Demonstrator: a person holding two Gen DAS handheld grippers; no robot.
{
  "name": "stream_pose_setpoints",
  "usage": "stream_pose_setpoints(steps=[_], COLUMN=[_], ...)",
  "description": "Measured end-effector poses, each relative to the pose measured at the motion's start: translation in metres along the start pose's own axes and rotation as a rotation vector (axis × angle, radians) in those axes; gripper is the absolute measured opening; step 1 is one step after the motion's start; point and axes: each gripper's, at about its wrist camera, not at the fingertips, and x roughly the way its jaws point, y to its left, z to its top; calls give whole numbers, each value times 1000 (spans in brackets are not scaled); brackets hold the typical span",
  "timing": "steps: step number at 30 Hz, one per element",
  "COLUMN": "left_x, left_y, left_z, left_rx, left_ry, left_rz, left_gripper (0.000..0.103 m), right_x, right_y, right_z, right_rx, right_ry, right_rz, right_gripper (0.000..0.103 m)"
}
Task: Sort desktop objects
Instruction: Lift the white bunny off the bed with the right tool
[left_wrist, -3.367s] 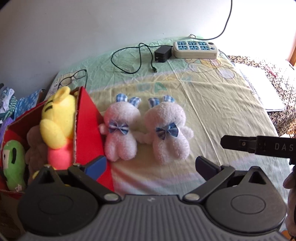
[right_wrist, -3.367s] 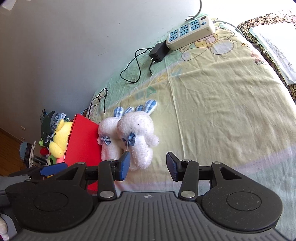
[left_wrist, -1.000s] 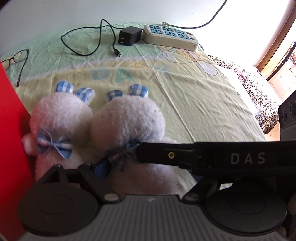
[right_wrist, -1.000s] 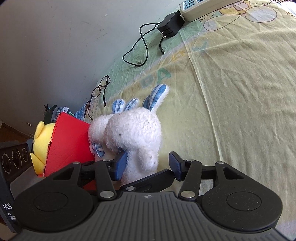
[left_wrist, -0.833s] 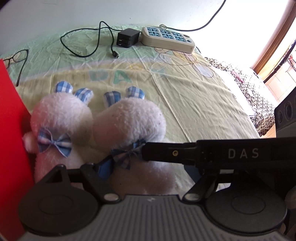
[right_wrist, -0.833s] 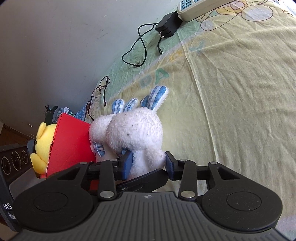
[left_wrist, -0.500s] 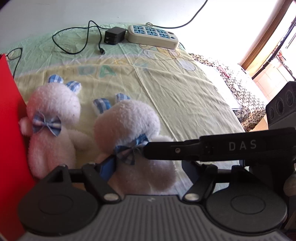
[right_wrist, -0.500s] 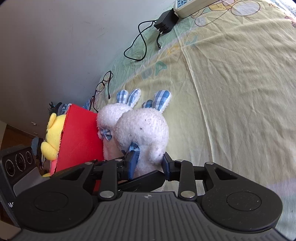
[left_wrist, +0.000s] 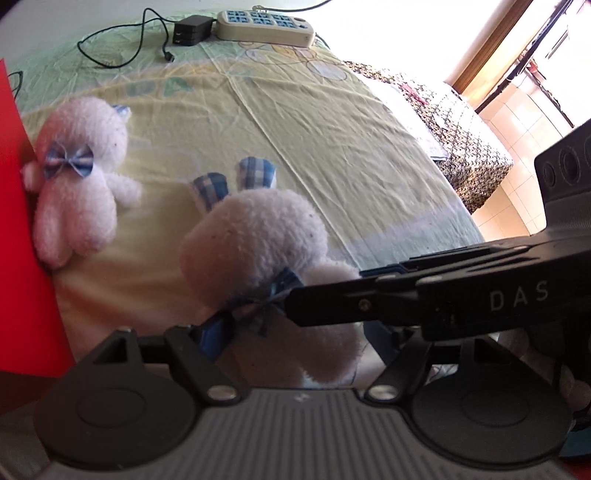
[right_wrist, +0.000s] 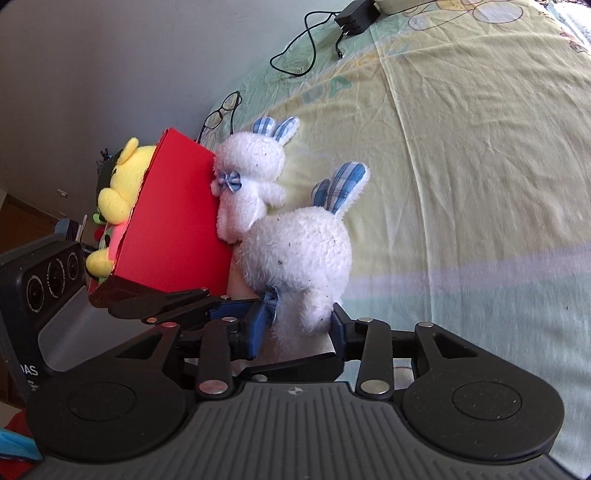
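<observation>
We have the nearer white plush rabbit (left_wrist: 255, 236) off its twin: a second ago the two sat shoulder to shoulder, now the second rabbit (left_wrist: 79, 195) is left alone against the red box (right_wrist: 173, 218) and ours is pulled clear toward us. Both tools are on it. The right gripper (right_wrist: 297, 325) is clenched on its lower body below the blue bow; its jaws have just been opening a little, plush between them. The left gripper (left_wrist: 295, 332) has the body between its jaws, which have also just been opening; pad contact we cannot tell. Yellow plush (right_wrist: 123, 177) sits in the box already, so we judge this rabbit goes there next.
</observation>
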Motion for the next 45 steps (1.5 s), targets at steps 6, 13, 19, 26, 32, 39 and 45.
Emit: stream_pose_setpoints(steps=[6,13,19,26,32,39,45], left_x=[-5,10,10,4,-9,-25,-42], left_y=[11,15,13,4,-8,-14,-10], left_z=[14,21,19,12,-2,-24,-41], left_rx=[-27,-58,-54,-37,-17,-39,-57], left_ry=[-64,-63,-65,-63,-76,-85,-99], left_rz=[36,17,29,43,59,85,87], left_gripper=[87,87,86,86,86,86,86], right_x=[5,14,18,14,7,6,8], right_y=[-7,-12,-16,-9,1,14,28], right_z=[12,17,15,11,0,-17,-29], right_rx=[39,83,122,88,51,-11,-30], right_ry=[-38,-39,-21,8,31,56,81], right_rz=[-9,26,55,42,37,40,54], right_gripper=[57,59,56,54,54,54,54])
